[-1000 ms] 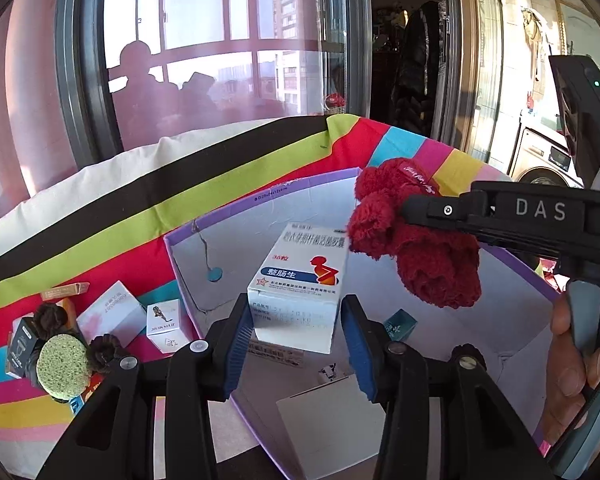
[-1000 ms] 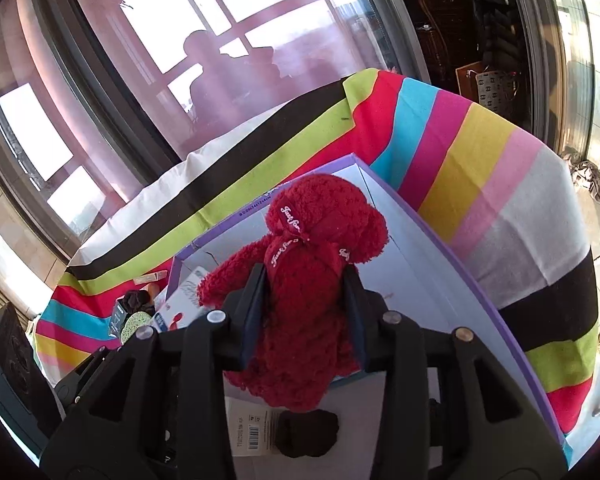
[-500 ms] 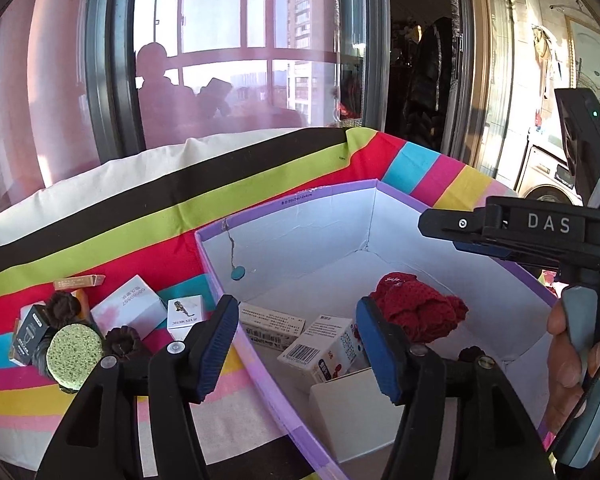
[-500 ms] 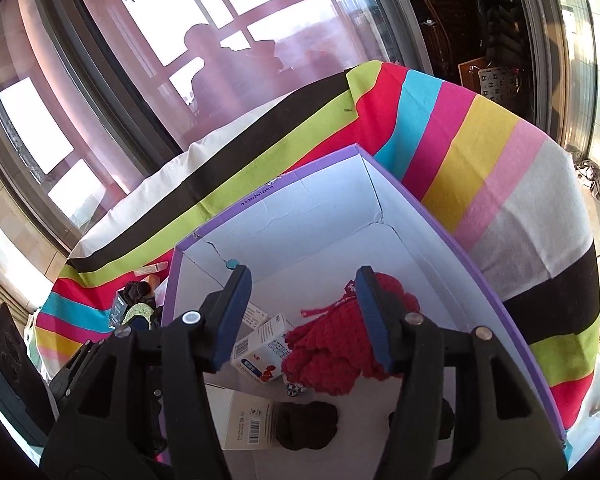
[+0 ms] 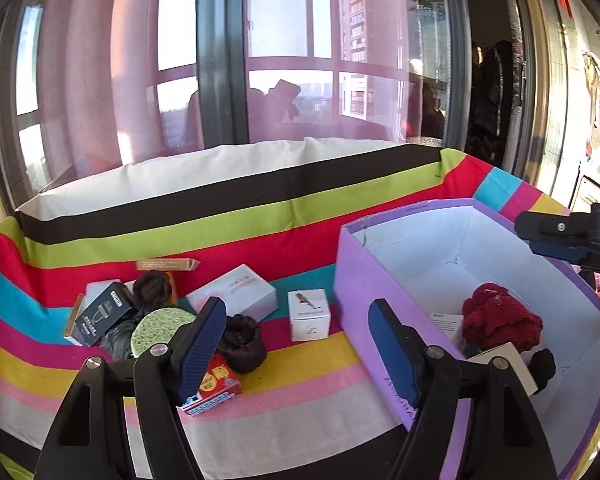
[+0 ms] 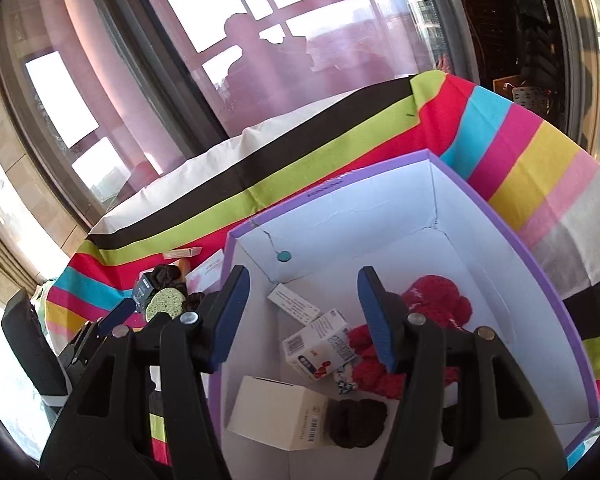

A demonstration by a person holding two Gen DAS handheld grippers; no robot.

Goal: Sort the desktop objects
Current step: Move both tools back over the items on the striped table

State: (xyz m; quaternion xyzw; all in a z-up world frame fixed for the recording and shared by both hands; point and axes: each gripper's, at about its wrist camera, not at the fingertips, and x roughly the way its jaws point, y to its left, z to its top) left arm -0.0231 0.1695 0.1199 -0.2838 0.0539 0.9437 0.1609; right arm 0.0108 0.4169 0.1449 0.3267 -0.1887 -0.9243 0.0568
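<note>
From the left wrist, the left gripper hangs with jaws wide and empty over the striped cloth on the table, the purple-walled cardboard box to its right. I judge one drop is done and the next pick is due — likely the small white cube carton, which calls for lowering and closing. Still outside, I count two dark hair scrunchies, one green round sponge, and about six cartons. From the right wrist, the right gripper sits above the box, jaws wide, holding nothing — inside lie one red knitted toy, three white cartons and one dark scrunchie.
</note>
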